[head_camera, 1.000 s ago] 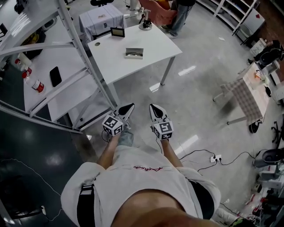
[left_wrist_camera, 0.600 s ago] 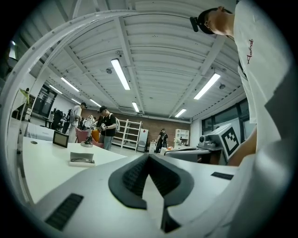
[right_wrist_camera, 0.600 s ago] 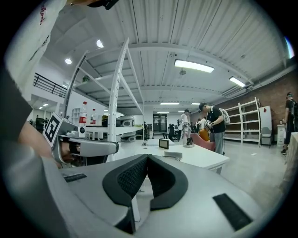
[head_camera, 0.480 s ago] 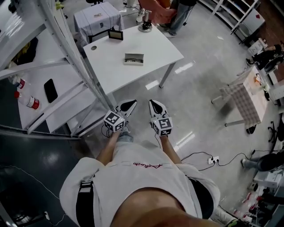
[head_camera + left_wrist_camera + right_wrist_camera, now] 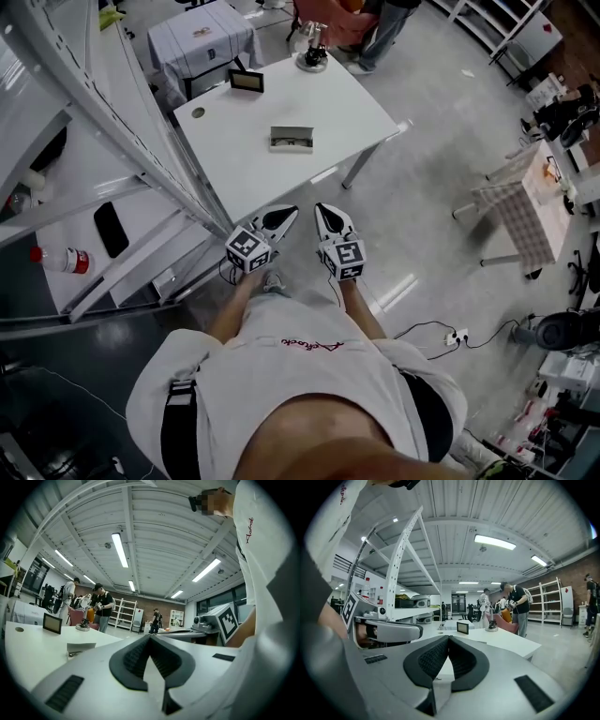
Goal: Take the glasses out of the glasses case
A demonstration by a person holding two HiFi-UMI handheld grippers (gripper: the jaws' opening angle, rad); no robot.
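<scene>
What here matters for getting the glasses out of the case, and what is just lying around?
Part of the job:
- glasses case on the white table
- left gripper and right gripper, both shut, empty

Just lying about:
- small dark screen
- phone
- bottle

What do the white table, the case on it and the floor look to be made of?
The table has a smooth white top, likely laminate, on thin legs that look like painted metal. The glasses case is pale grey, matte and boxy; probably a hard shell, but too small to confirm. The floor is grey and glossy, mirroring ceiling lights: polished concrete or epoxy, probably.
</scene>
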